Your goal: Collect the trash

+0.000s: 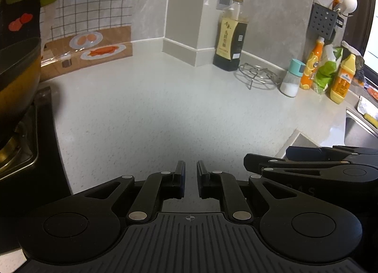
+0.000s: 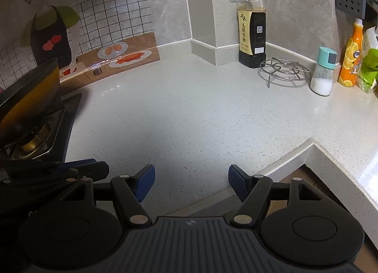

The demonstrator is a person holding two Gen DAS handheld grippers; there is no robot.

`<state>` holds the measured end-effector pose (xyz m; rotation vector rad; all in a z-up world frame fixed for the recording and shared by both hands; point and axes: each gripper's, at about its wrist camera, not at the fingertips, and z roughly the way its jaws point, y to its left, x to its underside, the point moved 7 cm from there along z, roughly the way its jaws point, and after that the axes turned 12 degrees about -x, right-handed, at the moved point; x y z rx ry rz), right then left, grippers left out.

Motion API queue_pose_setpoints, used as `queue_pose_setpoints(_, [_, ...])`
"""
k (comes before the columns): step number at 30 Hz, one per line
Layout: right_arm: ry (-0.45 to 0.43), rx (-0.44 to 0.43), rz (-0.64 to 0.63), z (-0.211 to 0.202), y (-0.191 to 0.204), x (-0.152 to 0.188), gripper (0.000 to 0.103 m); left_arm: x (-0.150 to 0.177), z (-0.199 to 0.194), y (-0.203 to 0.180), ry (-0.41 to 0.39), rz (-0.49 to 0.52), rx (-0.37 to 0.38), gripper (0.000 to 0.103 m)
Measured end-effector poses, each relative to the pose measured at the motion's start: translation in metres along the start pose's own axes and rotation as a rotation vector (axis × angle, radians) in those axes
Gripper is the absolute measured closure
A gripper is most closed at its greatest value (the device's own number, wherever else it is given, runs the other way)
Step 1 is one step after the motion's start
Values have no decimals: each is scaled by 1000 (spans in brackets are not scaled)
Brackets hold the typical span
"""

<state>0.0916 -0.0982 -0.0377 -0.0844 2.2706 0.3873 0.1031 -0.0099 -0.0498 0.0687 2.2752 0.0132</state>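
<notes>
Left claw [image 1: 191, 176] closed, right claw [image 2: 191, 182] agape.

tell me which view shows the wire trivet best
The right wrist view: the wire trivet sits whole and unobstructed beside the soy sauce bottle. The left wrist view shows it too, but smaller and nearer the edge.

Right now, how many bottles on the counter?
3, maybe more hidden at the far right: a dark sauce bottle in the corner, an orange bottle right of the salt shaker, and a yellow bottle further right.
</notes>
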Motion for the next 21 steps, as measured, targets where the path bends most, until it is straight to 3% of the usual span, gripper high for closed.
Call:
queue_pose_setpoints(14, [9, -14, -10, 3, 1, 0, 33, -4, 9, 5, 21, -32, -18, 90])
queue_pose_setpoints(21, [21, -55, -49, 21, -7, -7, 33, -3, 28, 20, 104, -112, -32, 90])
